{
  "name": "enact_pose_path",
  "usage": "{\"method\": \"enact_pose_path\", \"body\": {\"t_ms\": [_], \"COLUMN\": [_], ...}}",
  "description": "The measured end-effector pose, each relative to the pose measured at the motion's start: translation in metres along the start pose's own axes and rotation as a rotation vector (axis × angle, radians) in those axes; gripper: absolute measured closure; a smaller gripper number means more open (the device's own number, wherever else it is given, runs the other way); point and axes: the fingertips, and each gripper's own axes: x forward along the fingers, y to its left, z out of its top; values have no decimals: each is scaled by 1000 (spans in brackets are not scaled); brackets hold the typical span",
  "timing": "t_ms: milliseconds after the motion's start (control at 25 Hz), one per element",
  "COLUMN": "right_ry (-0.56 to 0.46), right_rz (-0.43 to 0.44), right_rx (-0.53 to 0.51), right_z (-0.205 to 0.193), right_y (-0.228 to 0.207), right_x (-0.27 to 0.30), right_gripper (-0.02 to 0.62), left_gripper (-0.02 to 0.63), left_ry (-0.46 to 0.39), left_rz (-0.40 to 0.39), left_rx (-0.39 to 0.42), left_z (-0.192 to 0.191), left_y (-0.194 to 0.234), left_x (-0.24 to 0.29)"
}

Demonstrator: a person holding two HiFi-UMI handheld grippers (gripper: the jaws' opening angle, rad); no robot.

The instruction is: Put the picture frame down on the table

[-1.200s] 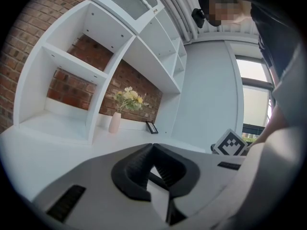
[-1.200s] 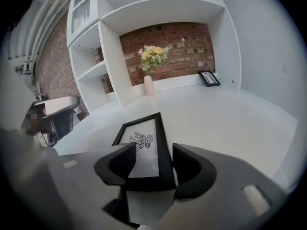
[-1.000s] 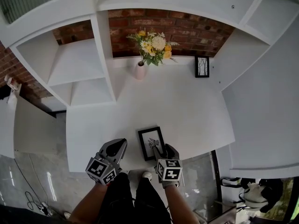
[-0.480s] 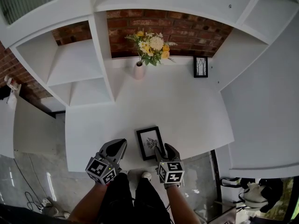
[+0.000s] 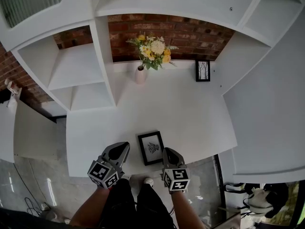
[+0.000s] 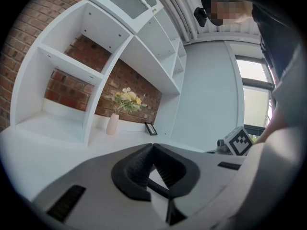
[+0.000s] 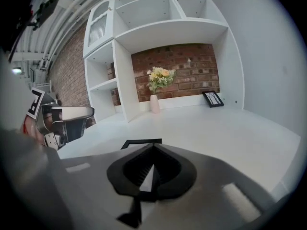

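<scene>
**Picture frame flat on worktop, both grippers empty**

Picture frame (image 5: 151,147): black border, pale print inside. Lies flat, face up, on the white worktop (image 5: 190,113) near its front edge, turned slightly off square. It sits between the two grippers. In the right gripper view one black edge of it (image 7: 141,142) shows just past the jaw tips.

Left gripper (image 5: 121,148): just left of the frame, over the worktop's front edge, apart from the frame. In its own view the jaws (image 6: 152,146) are pressed together at the tips, with nothing between them.

Right gripper (image 5: 169,152): just beside the frame's right lower corner. Contact cannot be told from the head view. Its jaws (image 7: 153,146) have just been closing and now meet tip to tip, with nothing between them.

Back of worktop: pale vase (image 5: 141,74) of yellow and white flowers (image 5: 152,47) against the brick wall (image 5: 190,32). A second frame (image 5: 202,70) stands to the vase's right, well apart from the first. White shelves (image 5: 76,70) stand at the left.
</scene>
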Motion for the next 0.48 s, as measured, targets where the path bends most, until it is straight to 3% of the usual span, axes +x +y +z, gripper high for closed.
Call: {"method": "enact_pose_path", "body": {"t_ms": [480], "right_ry": [-97], "right_rz": [32], "right_rx": [-46], "right_z": [30], "right_y": [6], "right_x": [-15], "right_gripper": [592], "left_gripper": [618], "left_ry": [-19], "left_rz": [-14], "left_rx": [12], "left_z": [8], "left_y": [-1], "left_x": [6]}}
